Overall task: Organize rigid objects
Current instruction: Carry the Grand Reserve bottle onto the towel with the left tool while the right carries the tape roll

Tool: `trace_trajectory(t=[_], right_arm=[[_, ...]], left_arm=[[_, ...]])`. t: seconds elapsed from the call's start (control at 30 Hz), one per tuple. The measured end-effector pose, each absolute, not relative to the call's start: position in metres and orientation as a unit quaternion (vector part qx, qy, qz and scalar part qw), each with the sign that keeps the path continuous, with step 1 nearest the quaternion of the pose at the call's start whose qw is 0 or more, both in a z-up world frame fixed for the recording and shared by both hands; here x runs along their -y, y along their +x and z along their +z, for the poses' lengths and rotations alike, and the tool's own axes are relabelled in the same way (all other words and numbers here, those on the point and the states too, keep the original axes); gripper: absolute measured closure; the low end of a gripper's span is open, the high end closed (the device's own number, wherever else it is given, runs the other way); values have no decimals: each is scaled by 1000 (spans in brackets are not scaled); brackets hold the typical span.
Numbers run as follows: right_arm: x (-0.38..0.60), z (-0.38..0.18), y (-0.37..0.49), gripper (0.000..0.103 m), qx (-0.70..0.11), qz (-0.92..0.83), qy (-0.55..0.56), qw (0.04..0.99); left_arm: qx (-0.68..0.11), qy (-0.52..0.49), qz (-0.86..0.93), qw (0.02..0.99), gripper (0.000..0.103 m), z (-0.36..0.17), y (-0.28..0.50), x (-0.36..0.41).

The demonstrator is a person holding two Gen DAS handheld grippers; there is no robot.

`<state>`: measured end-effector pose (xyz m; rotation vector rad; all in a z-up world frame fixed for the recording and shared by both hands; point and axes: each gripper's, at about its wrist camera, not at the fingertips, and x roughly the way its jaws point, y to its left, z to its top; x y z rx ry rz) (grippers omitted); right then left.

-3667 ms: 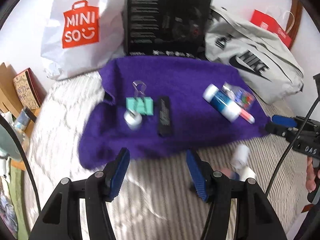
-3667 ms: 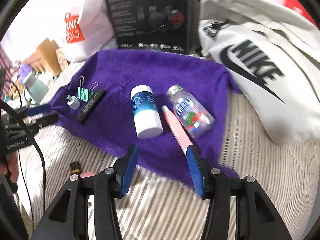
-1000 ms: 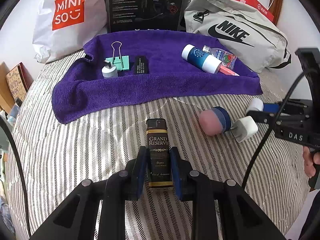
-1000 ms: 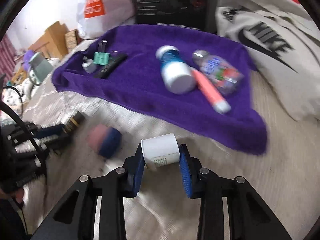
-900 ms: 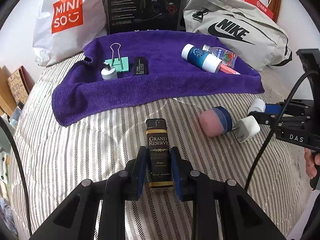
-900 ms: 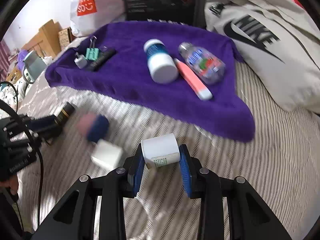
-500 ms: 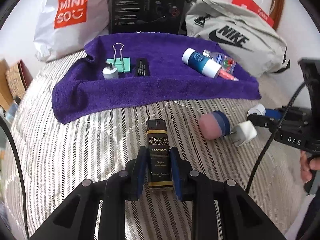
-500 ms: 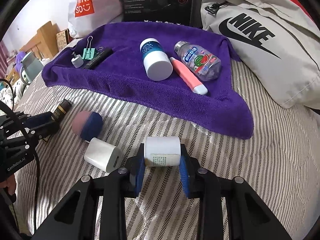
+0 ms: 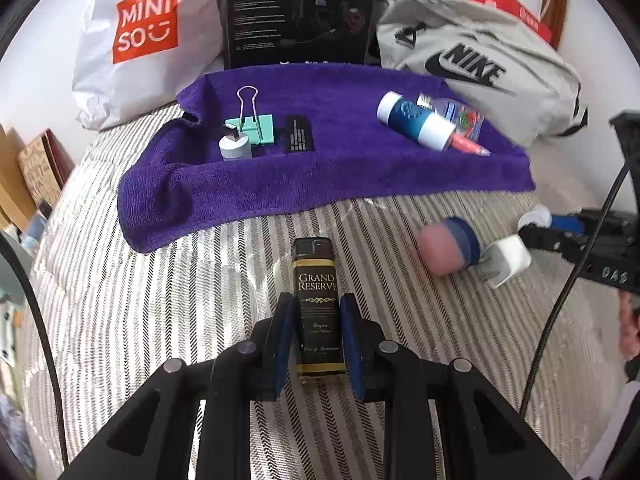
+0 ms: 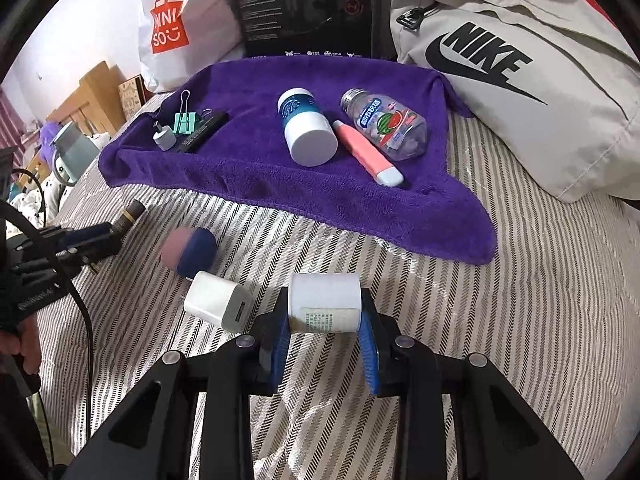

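A striped bedspread (image 9: 120,320) carries everything, with a purple towel (image 9: 320,184) spread across its far half.

On the towel's left end stand a small grey plug adapter (image 9: 235,148), a green binder clip (image 9: 252,128) touching it behind, and a flat black bar (image 9: 299,136) just beside the clip. Toward the towel's right end lie a blue-and-white bottle (image 9: 414,120) on its side, a pink pen (image 10: 366,154) touching it, and a clear watermelon-label bottle (image 10: 386,128) against the pen's far side.

Behind the towel, along the bed's far edge, lean a white shopping bag (image 9: 136,40), a black box (image 9: 300,12) and a grey sports bag (image 9: 480,76).

On the bare bedspread in front of the towel's near edge, the left gripper (image 9: 318,328) has its blue pads pressed on both sides of a black-and-gold lighter (image 9: 318,304), nearly as closed as it goes; the lighter points away toward the towel. To its right lie a pink-and-blue ball (image 9: 450,246) and a white charger cube (image 9: 506,260), just beside each other.

Further right, near the towel's near right corner, the right gripper (image 10: 325,316) is clamped on a small white bottle (image 10: 324,302) lying crosswise between its pads, the charger cube just left of it.
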<state>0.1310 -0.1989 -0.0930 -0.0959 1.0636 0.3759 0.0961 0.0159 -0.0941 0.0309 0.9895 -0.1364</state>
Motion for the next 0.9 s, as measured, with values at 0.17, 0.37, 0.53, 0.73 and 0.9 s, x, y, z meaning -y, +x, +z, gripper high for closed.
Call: trace_trajectory(t=[0.17, 0.37, 0.53, 0.73, 0.9], right_arm=[[197, -96, 129, 72, -509, 179, -47, 841], [193, -98, 130, 72, -512, 183, -48, 838], [194, -92, 128, 72, -506, 186, -45, 841], [194, -75, 134, 72, -496, 196, -38, 845], [185, -62, 146, 72, -488, 212, -35, 846]], left_arm=[[-469, 25, -61, 881, 79, -94, 99, -13], [-474, 9, -64, 878, 80, -93, 100, -17], [-466, -7, -65, 882, 80, -81, 100, -25], [-453, -9, -62, 890, 80, -61, 109, -31], [-444, -14, -59, 894, 80, -46, 125, -38]])
